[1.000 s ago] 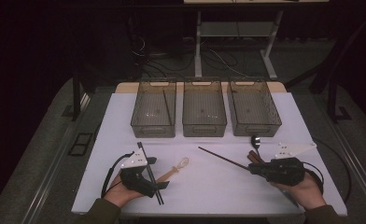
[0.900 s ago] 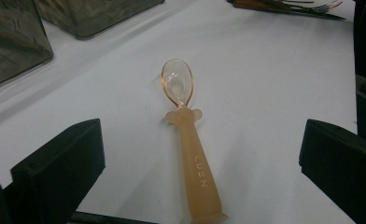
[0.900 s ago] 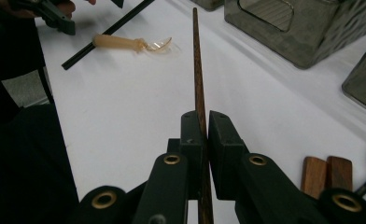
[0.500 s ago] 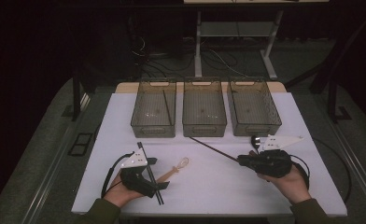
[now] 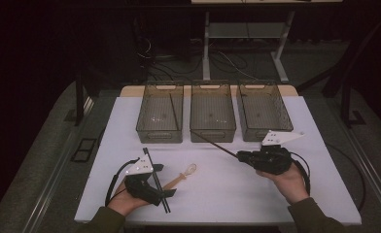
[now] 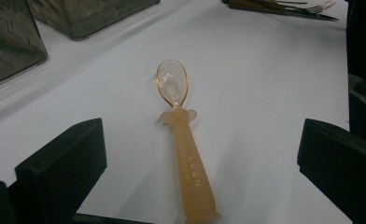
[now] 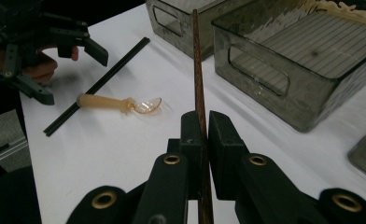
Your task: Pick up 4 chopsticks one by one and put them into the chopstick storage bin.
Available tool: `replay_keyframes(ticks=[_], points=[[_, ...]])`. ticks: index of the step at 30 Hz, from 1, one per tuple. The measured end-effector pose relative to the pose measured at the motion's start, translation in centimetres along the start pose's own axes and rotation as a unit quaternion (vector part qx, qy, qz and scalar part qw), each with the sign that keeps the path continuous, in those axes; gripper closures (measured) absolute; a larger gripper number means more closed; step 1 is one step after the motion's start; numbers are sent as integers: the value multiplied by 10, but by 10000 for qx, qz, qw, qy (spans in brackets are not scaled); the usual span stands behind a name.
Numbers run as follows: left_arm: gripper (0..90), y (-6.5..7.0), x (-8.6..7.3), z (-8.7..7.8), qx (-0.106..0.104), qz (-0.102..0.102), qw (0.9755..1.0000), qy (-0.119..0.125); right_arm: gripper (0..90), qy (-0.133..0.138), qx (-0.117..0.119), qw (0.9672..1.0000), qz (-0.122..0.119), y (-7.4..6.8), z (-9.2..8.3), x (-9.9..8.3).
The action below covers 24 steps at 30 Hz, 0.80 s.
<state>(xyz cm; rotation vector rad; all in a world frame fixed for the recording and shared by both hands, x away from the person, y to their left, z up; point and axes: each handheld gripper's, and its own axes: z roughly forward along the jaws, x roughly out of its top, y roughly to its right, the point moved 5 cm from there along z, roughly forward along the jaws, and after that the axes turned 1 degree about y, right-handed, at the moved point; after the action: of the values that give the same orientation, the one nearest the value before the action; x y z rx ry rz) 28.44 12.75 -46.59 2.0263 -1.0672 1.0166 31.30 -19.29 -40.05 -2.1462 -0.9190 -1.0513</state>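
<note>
A translucent orange spoon [image 6: 183, 149] lies flat on the white table, its handle end between the wide-apart jaws of my left gripper [image 5: 165, 180], which stands open around it without touching. A black chopstick [image 5: 155, 179] lies on the table across that gripper's front. My right gripper [image 7: 204, 126] is shut on a brown chopstick [image 7: 197, 70] and holds it off the table. The stick points forward and left, and its tip reaches the front wall of the middle bin [image 5: 213, 132]. The spoon [image 7: 120, 102] and the black chopstick [image 7: 97, 86] lie to the left in the right gripper view.
Three smoky clear bins stand in a row at the back: the left bin [image 5: 149, 131] with a dark stick [image 5: 173, 110] inside, the middle one, and the right bin [image 5: 276, 133]. Forks [image 6: 284, 7] lie on the table far off in the left gripper view.
My right gripper has moved left and toward the bins, rising a little, with the brown chopstick in it. The left gripper and the spoon have stayed put.
</note>
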Motion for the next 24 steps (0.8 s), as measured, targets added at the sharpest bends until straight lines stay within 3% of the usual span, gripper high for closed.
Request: replay_keyframes(ticks=[11,18,24], points=[[1,-1,1,0,-12,18,10000,35,847,122,-97,9998,78,-3,24,23],[1,-1,0,0,-8,24,10000,19,847,140,-354,9992,129,0,39,42],[1,-1,0,0,-12,-1,10000,15,847,172,-426,9986,253,3,54,57]])
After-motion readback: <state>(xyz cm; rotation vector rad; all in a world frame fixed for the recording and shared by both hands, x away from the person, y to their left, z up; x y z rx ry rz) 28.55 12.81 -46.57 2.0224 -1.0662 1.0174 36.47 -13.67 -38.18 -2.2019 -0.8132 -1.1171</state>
